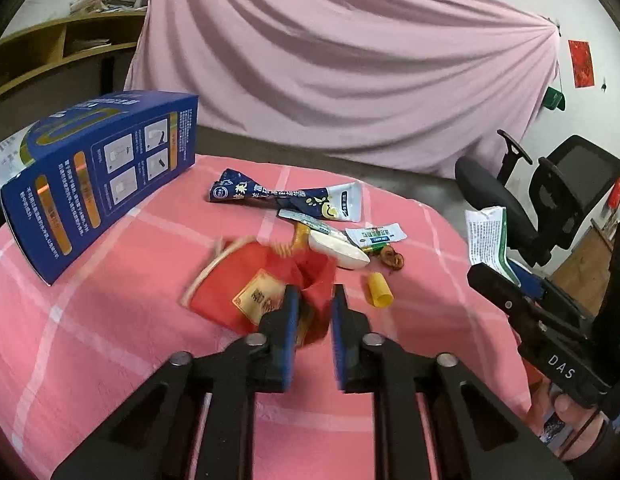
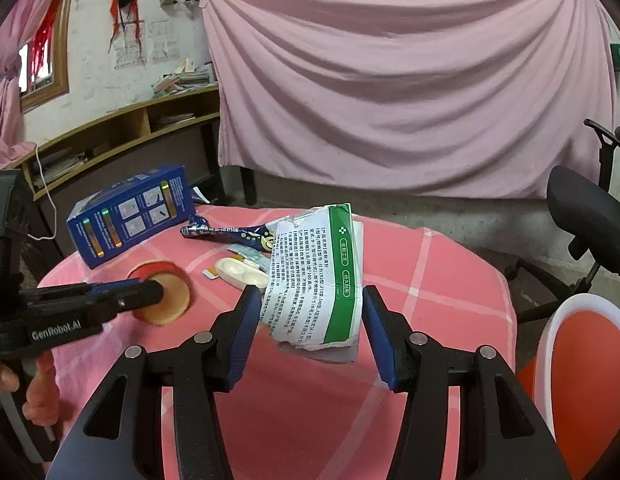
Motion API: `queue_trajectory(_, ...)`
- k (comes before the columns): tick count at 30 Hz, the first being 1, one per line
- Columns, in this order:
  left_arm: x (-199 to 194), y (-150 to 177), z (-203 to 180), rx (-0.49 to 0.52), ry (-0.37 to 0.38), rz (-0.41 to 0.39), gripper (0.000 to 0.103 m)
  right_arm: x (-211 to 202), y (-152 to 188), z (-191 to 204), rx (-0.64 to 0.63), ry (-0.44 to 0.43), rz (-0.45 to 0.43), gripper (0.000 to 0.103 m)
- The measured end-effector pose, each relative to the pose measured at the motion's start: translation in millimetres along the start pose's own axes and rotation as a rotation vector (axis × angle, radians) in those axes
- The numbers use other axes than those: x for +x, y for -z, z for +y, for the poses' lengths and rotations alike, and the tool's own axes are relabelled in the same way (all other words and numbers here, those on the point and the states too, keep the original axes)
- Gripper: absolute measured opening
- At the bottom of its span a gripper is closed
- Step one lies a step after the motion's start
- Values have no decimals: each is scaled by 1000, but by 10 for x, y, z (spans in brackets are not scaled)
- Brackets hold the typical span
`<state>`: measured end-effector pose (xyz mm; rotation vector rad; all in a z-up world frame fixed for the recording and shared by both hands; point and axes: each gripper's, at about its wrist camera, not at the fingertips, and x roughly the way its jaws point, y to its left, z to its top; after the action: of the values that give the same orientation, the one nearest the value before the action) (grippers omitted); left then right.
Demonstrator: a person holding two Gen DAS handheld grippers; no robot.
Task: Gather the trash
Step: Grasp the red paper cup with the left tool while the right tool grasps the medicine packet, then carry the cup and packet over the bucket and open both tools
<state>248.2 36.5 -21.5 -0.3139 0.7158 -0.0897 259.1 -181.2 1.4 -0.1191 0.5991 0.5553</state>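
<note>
My left gripper is shut on a crumpled red wrapper with a gold label, just above the pink checked tablecloth. From the right wrist view the same wrapper looks round and orange-red at the left gripper's tip. My right gripper is shut on a torn white and green paper packet, held upright above the table; it also shows in the left wrist view. More trash lies beyond: a dark blue snack wrapper, a white plastic case, a small sachet, a yellow cap.
A large blue carton lies on its side at the table's left. A pink sheet hangs behind. A black office chair stands to the right, and a red and white bin or stool sits low at the right.
</note>
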Motion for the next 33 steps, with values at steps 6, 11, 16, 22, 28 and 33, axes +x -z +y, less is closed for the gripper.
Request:
queue_trajectory(6, -90, 23, -108, 48, -18, -39, 9, -23, 17, 18, -13, -2, -12, 49)
queue_trajectory(11, -255, 84, -204, 78, -15, -126, 9, -157, 54, 31, -9, -3, -63, 49)
queue_trajectory(16, -436, 143, -325, 79, 16, -236, 9, -475, 114, -6, 16, 0, -182, 49)
queue_trajectory(22, -634, 107, -731, 133, 79, -373, 9, -921, 199, -203, 48, 67, -356, 49)
queue_trajectory(28, -670, 28, -1334, 190, 205, -433, 9, -1392, 256, -643, 114, 205, -510, 49)
queue_trajectory(33, -575, 25, -1846, 257, 289, -432, 9, -1655, 362, -950, 156, 316, -571, 50)
